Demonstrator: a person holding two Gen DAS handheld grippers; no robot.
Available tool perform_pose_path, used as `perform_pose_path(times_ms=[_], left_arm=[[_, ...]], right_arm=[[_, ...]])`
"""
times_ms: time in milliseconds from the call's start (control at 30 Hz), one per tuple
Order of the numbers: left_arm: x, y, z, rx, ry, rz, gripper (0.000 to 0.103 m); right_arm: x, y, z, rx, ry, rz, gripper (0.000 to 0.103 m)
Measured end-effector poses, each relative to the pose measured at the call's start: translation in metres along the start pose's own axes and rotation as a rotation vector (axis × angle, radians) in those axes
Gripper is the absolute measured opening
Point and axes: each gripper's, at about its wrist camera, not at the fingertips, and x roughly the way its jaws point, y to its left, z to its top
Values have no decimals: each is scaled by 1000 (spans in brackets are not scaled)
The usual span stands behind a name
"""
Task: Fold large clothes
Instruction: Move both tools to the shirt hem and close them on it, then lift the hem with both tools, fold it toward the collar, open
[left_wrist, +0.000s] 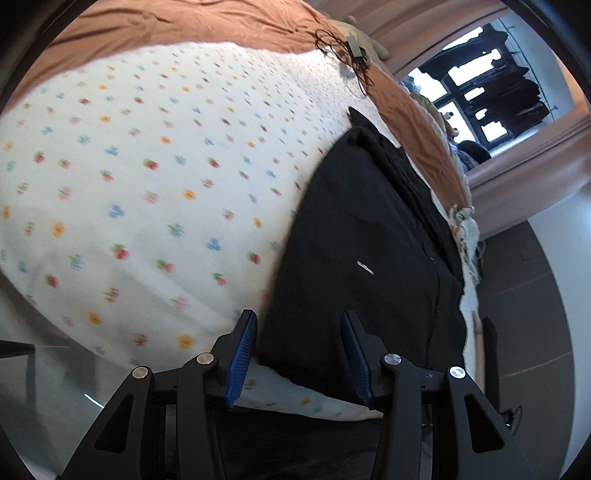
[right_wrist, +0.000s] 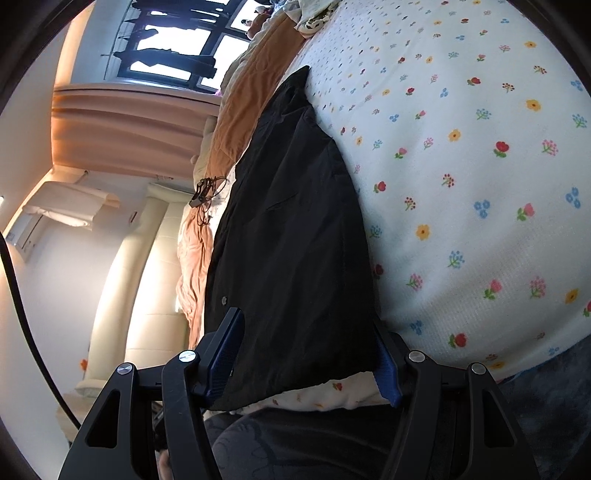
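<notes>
Black coat (left_wrist: 362, 236) lies flat near the edge of the floral sheet (left_wrist: 129, 166), brown blanket (left_wrist: 207, 26) beyond it. My left claw (left_wrist: 299, 354) hangs over the coat's near hem, jaws apart, nothing clamped; hem sits between the blue pads (left_wrist: 242, 354) but they aren't touching it. My right claw (right_wrist: 306, 354) straddles the coat's near end, fabric filling the gap. Can't tell if the pads are pressing it or just beside it.
</notes>
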Motion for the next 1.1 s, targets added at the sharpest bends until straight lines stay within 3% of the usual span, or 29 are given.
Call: perform_pose_path(times_ms=[100, 133, 167, 233, 267, 333, 433, 800, 1100], left_arm=[[7, -4, -4, -4, 8, -17, 49], [7, -5, -2, -4, 2, -21, 48], [8, -3, -2, -12, -10, -32, 48], [7, 1, -2, -41, -20, -23, 25], [6, 6, -3, -66, -21, -27, 24], [1, 6, -4, -78, -30, -44, 14], [-11, -3, -7, -54, -62, -61, 10], [-81, -37, -25, -15, -131, -172, 9], [-162, -66, -46, 26, -212, -271, 8]], right_arm=[[5, 3, 0, -5, -17, -21, 59], [6, 4, 0, -13, -26, -35, 46], [9, 5, 0, -24, -35, -50, 23], [10, -1, -1, 4, -42, -33, 16], [8, -2, -2, 13, -55, -28, 13], [2, 1, -3, -1, -67, -30, 11], [-11, 14, -4, -30, -95, -21, 10], [-73, 64, -17, -119, -163, 24, 9], [-135, 112, -44, -191, -218, 96, 9]])
